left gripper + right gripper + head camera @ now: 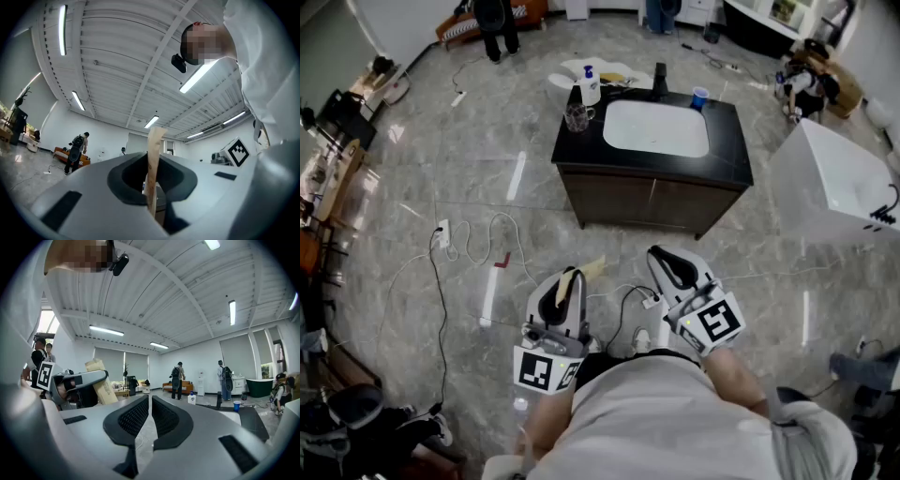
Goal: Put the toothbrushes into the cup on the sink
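Note:
I stand well back from the black sink counter [581, 152] with its white basin [656, 127]. A blue cup [699, 97] stands at the counter's back right, and a clear glass mug [577, 116] at its left end. My left gripper [565, 286] is shut on a flat tan packet [592, 267], which sticks out upward between the jaws. The packet [154, 150] rises from the left gripper [152, 185] in the left gripper view. My right gripper [670, 265] is shut, with nothing between its jaws. The blue cup [236, 405] shows far off beyond the right gripper [150, 416].
A soap bottle [590, 86] and a black faucet [660, 82] stand on the counter. Cables and a power strip [442, 234] lie on the floor between me and the cabinet. A white tub [834, 183] stands to the right. People stand at the far wall.

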Tool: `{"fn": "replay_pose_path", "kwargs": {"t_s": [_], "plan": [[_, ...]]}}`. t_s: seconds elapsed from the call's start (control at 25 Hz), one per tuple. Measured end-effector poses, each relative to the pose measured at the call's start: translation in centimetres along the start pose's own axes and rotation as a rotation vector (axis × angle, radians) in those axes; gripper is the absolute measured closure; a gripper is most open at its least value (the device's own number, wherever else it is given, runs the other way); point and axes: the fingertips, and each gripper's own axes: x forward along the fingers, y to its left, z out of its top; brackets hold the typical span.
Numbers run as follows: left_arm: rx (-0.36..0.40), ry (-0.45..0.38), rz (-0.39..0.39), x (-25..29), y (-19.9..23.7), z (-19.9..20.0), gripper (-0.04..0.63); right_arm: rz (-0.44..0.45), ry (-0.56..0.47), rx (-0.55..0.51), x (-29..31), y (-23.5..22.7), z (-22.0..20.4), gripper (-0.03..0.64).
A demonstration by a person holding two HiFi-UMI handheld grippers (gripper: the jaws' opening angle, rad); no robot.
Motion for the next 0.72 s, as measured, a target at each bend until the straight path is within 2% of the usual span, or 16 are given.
{"fn": "replay_pose_path", "kwargs": {"t_s": [0.4, 0.72], "plan": [[-0.006, 0.015, 0.072, -1.1, 3.1, -0.2, 0.566, 0.008, -0.004, -0.011, 1.1, 0.1, 0.2, 0.568], [0.006, 0.013, 0.112, -0.6, 3.3, -0.5, 0.566, 0.008, -0.019, -0.014, 0.8, -1.6, 0.3, 0.566]]}}
